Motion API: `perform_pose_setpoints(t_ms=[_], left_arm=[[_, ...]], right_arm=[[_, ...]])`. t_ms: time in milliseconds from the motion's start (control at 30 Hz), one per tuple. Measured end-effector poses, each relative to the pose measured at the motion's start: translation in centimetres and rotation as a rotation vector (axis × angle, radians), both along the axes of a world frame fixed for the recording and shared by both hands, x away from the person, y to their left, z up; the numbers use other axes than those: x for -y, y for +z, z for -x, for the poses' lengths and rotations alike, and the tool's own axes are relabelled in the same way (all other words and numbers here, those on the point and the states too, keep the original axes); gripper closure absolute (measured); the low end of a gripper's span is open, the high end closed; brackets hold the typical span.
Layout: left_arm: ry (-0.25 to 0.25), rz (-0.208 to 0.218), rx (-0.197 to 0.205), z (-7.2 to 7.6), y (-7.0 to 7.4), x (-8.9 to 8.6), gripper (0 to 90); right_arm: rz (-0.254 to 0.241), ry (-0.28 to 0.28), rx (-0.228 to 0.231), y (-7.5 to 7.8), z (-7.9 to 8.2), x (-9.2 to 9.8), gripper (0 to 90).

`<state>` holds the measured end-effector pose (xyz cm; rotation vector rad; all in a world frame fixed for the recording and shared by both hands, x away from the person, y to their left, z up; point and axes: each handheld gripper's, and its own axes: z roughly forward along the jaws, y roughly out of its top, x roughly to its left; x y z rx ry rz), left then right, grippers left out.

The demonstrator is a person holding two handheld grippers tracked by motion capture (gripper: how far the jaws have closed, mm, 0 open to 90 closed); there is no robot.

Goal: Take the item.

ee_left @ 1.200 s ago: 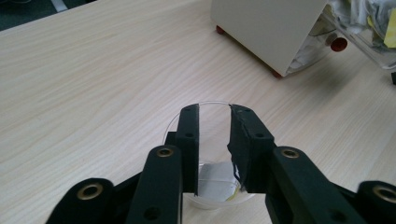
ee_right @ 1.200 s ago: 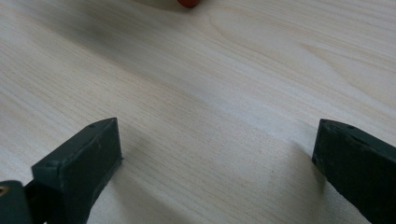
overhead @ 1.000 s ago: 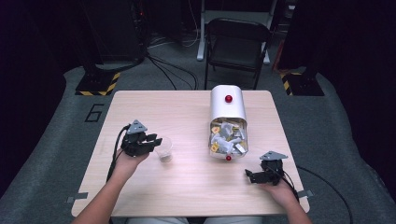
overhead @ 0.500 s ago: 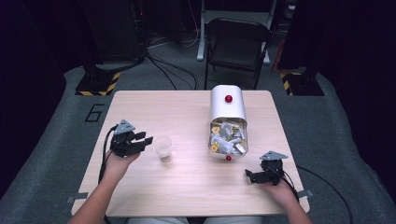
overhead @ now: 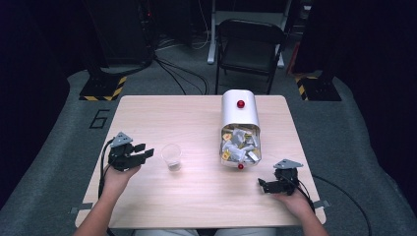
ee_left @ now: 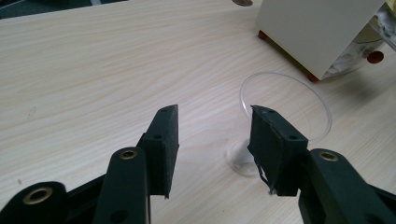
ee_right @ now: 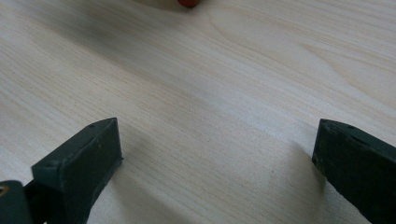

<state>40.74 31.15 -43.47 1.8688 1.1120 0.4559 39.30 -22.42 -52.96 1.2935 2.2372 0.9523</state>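
Note:
A clear plastic cup (overhead: 171,157) stands upright on the wooden table (overhead: 162,113), left of centre. My left gripper (overhead: 145,153) hovers just left of it, open, a small gap away. In the left gripper view the cup (ee_left: 286,95) sits beyond the right-hand jaw, outside the gap of the gripper (ee_left: 215,116). A white bin (overhead: 239,118) lies on its side, its mouth full of small packets (overhead: 239,145). My right gripper (overhead: 263,186) rests near the front right, open wide over bare wood (ee_right: 217,135).
A red knob (overhead: 240,103) sits on the bin's upper side and a small red piece (overhead: 240,166) lies at its mouth. A black chair (overhead: 251,44) stands behind the table. The white bin's side (ee_left: 317,28) is beyond the cup.
My left gripper has let go of the cup and drawn back to the left. The cup stays upright where it was. The right gripper has not moved.

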Motion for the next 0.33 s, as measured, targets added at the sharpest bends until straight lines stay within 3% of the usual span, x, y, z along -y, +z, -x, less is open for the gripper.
perform_pose_setpoints(t_ms=[333], left_arm=[[0.028,0.01,0.012,0.35,-0.97,-0.95,40.9]], right_arm=[[0.0,0.0,0.0,0.0,0.0,0.0,0.7]])
